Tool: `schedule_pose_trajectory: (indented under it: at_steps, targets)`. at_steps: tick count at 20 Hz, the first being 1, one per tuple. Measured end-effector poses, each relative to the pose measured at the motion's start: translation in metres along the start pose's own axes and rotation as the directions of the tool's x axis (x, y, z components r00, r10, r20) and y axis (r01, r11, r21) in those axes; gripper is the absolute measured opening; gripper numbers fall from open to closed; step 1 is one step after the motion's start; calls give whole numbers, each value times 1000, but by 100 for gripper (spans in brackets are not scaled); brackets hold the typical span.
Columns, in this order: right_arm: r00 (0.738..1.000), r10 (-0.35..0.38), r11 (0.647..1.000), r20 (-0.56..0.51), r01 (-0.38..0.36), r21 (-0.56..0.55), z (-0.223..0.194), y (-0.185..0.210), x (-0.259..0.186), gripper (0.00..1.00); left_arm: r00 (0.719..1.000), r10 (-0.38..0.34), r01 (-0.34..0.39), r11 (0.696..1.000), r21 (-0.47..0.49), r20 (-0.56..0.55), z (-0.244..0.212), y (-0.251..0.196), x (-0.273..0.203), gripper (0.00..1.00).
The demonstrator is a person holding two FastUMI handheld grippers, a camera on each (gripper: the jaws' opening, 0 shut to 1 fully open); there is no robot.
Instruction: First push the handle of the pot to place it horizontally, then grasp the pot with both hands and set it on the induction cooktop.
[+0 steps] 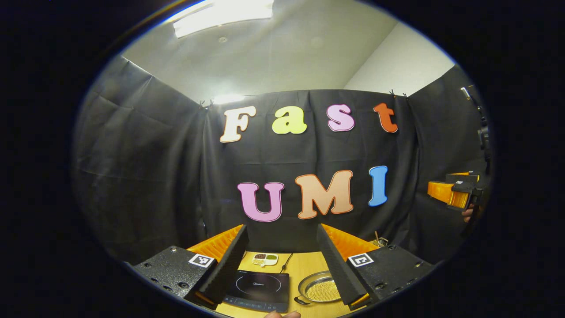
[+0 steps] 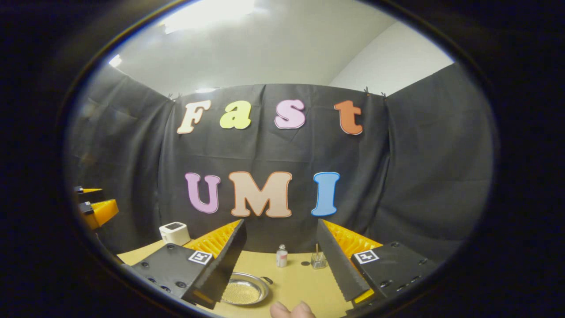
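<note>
Both grippers are held high above the desk [image 1: 304,269], level with the booth wall, and neither touches anything.

Left gripper [image 1: 282,260]: jaws wide apart, nothing between them. Past them, in the left gripper view, the induction cooktop [image 1: 260,289] lies flat on the desk at about 6 o'clock, its dark glass bare. The pot [image 1: 318,289], a shallow metal pan with a pale mesh-like interior, sits just beside the cooktop at its 3 o'clock, apart from it. A small dark handle loop [image 1: 299,301] shows at the pot's near-left rim. A divided dish [image 1: 265,259] lies beyond the cooktop at 12 o'clock.

Right gripper [image 2: 282,260]: jaws likewise wide and empty. In the right gripper view the pot [image 2: 245,289] lies at about 7 o'clock, partly behind the left finger; a dark handle loop [image 2: 267,280] shows at its far-right rim. A small bottle [image 2: 281,256] and a glass jar [image 2: 318,260] stand farther back near 12 o'clock; a white box [image 2: 174,232] stands at 9 o'clock. Fingertips [image 2: 291,310] of a hand show at the bottom edge.

Judgement: the task appears not yet begun; the pot is off the cooktop and untouched. The step in hand is the approach to the handle push. Whether the handles already lie horizontal cannot be told at this size. The next move calls for lowering one gripper to a handle, nudging it level, then bringing both grippers to opposite rims.
</note>
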State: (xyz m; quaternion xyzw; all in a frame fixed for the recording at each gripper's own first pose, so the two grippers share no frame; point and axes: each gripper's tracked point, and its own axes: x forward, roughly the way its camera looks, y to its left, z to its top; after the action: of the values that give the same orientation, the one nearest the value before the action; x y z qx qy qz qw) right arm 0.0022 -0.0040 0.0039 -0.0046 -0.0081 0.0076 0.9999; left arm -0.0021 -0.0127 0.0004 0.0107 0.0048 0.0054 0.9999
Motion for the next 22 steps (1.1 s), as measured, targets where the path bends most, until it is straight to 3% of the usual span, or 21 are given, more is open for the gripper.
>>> schedule_pose_trajectory:
  at_steps: [6, 8, 10, 12, 13, 15, 16, 17, 22]
  targets:
    - [999, 36, 999, -30, -36, 3, -11, 14, 4, 96, 1000, 7, -7, 1000, -8, -13, -8, 7, 0, 92]
    - [999, 30, 999, -37, -30, -10, -14, 15, 6, 81, 1000, 5, -6, 1000, -7, -11, -9, 10, 1, 92]
    - [999, 25, 999, -41, -25, -20, -16, 19, 5, 60, 1000, 4, -4, 1000, -5, -11, -11, 14, 1, 92]
    - [999, 9, 1000, -51, -9, -11, -20, 23, 5, 32, 1000, 2, -2, 1000, 0, -9, -12, 18, -1, 92]
    - [998, 18, 1000, -62, -17, 12, -22, 27, 4, 17, 1000, 0, 0, 1000, 0, -8, -12, 21, -1, 92]
    - [992, 68, 997, -107, -63, 44, -37, 48, 0, 3, 1000, -4, 4, 1000, -1, -7, -14, 27, -3, 94]
    - [991, 72, 997, -113, -69, 34, -42, 51, -1, 11, 1000, -8, 8, 1000, -3, -9, -15, 29, -4, 94]
    - [992, 69, 998, -106, -68, 6, -44, 53, 0, 3, 1000, -11, 11, 1000, -5, -14, -18, 31, -5, 92]
    - [976, 114, 993, -187, -109, 35, -82, 86, -7, 7, 999, -38, 37, 999, -19, -39, -33, 41, -5, 92]
